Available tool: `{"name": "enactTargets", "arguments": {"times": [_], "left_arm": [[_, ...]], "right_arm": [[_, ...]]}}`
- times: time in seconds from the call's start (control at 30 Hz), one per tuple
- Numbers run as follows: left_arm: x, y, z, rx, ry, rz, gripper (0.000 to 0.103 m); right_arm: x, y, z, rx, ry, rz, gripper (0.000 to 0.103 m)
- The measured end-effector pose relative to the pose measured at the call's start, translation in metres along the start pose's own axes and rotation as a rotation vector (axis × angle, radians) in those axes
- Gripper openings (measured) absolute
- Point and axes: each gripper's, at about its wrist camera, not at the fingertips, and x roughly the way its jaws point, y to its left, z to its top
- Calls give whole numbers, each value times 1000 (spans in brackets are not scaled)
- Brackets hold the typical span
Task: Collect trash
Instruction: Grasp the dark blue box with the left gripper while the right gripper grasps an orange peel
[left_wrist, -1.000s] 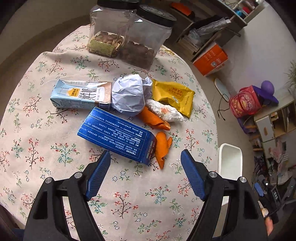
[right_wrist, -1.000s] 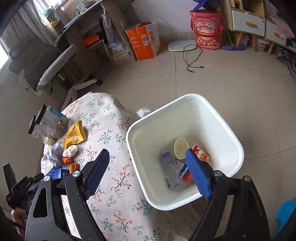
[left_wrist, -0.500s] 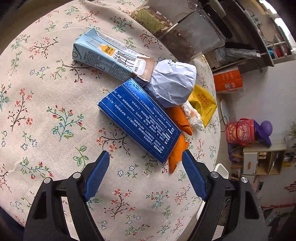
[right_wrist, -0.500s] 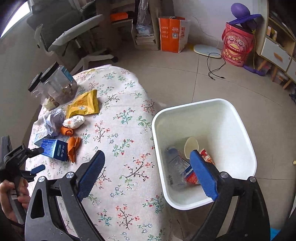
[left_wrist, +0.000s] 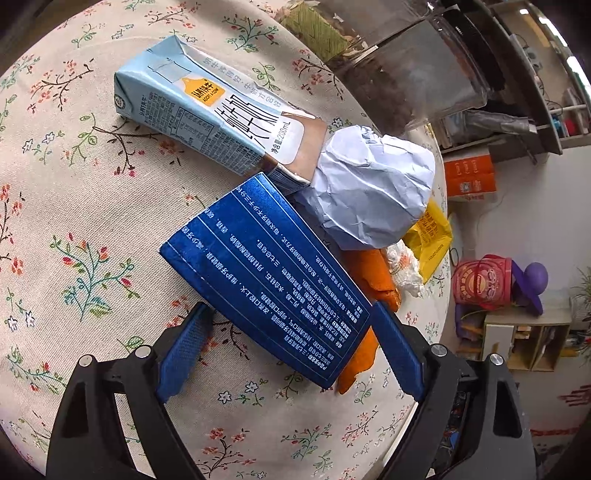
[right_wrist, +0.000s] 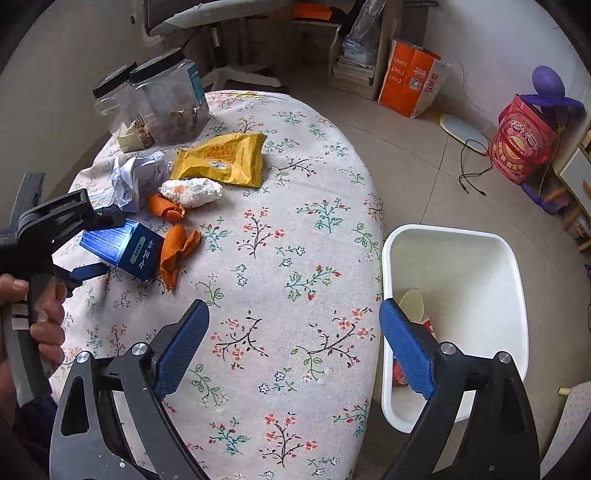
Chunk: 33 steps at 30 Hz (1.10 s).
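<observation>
A dark blue box (left_wrist: 269, 273) lies on the floral table, its near end between the open pads of my left gripper (left_wrist: 291, 347); the pads do not press it. It also shows in the right wrist view (right_wrist: 122, 247). Behind it lie a light blue milk carton (left_wrist: 210, 110), a crumpled white paper ball (left_wrist: 373, 192), orange peels (left_wrist: 373, 273), a white wrapper (left_wrist: 402, 269) and a yellow packet (left_wrist: 432, 236). My right gripper (right_wrist: 295, 350) is open and empty over the table's near edge. The white bin (right_wrist: 461, 258) stands on the floor at the right, with trash in it.
Two clear jars with black lids (right_wrist: 162, 103) stand at the table's far side. On the floor are an orange box (right_wrist: 410, 81), a red bucket (right_wrist: 524, 144) and a cable (right_wrist: 476, 166). A chair stands behind the table.
My left gripper has moved forward and down, so its open pads now straddle the near end of the blue box. My right gripper has swung left from the bin toward the table.
</observation>
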Motion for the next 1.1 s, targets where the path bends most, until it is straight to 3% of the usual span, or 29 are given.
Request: {"name": "enactTargets", "arguments": {"times": [0.03,0.13,0.33,0.47,0.7,0.77,0.97,1.03,1.1], "left_arm": [[1,-4,0,11,-15,1,93],[6,-12,-2,32,-30,41,96],[9,-18,-2,74,-55,67,95],[4,-13,0,61,-65,69,80],[-17,9,5,38,-98,-7,53],[-26,14,7,41,-107,-17,36],[-43,34,13,20,-107,-68,8],[-46,36,15,32,-108,-75,0],[-48,41,17,30,-98,-86,0]], "right_arm": [[2,6,0,-24,5,-8,89],[3,17,-2,-73,7,-13,89],[6,16,0,-61,14,-2,89],[9,19,2,-55,16,5,89],[10,17,2,-44,21,20,89],[11,15,3,-31,24,34,89],[16,11,8,40,38,101,89],[19,15,11,48,43,116,89],[24,23,14,43,42,128,88]]}}
